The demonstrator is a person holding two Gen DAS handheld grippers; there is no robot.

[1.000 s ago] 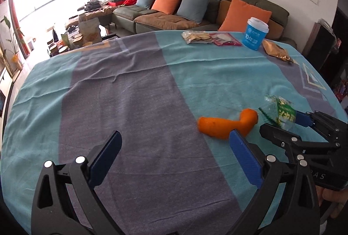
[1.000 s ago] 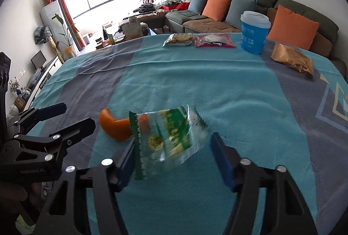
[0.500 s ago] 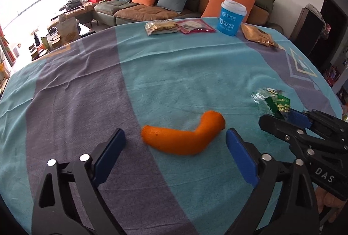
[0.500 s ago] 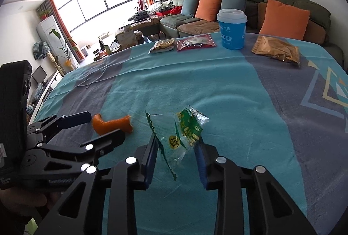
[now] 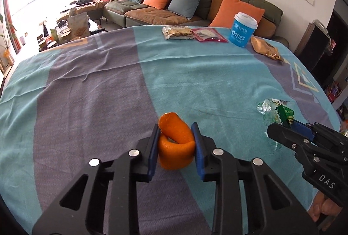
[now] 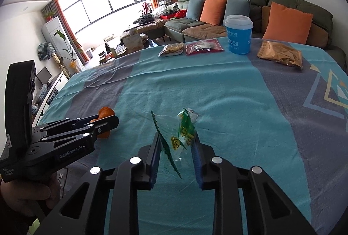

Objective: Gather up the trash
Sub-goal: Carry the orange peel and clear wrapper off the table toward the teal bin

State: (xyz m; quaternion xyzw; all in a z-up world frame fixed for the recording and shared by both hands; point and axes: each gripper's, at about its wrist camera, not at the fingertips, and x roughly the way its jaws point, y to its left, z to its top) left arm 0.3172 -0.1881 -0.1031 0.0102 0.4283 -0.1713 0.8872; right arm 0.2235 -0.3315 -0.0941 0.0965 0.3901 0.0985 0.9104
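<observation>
Left gripper (image 5: pixel 175 137) jaws closing, blue pads already pressing both sides of the orange peel (image 5: pixel 175 149), which is folded over on itself between them; peel sits low over the grey stripe of the tablecloth (image 5: pixel 97 104), can't tell if it has left the cloth. From the right wrist view the same peel (image 6: pixel 104 114) pokes out behind the left gripper's black fingers (image 6: pixel 95 125) at the left, with a hand (image 6: pixel 28 196) gripping its handle below. Right gripper (image 6: pixel 176 146) jaws also closing, pinching the crumpled clear-and-green plastic wrapper (image 6: pixel 180 135); wrapper stands up between the blue pads, jagged green edge hanging toward the left pad, top sticking out above the fingertips, teal cloth stripe underneath. In the left wrist view that wrapper (image 5: pixel 275 110) shows at the far right, sticking out past the tip of the right gripper (image 5: pixel 282 128), which is marked "DAS"; fingertips of the person's hand (image 5: pixel 322 206) under it. Far edge of the table: blue paper cup with white lid (image 6: pixel 238 34) upright, red snack packet (image 6: pixel 203 46) just left of it, clear bag of biscuits (image 6: pixel 170 50) touching the red one's left side, brown foil bag (image 6: pixel 280 55) lying flat right of the cup, apart from it. Green sofa with orange and blue cushions (image 6: pixel 239 9) behind the table, big window (image 6: pixel 104 3) at back left.
</observation>
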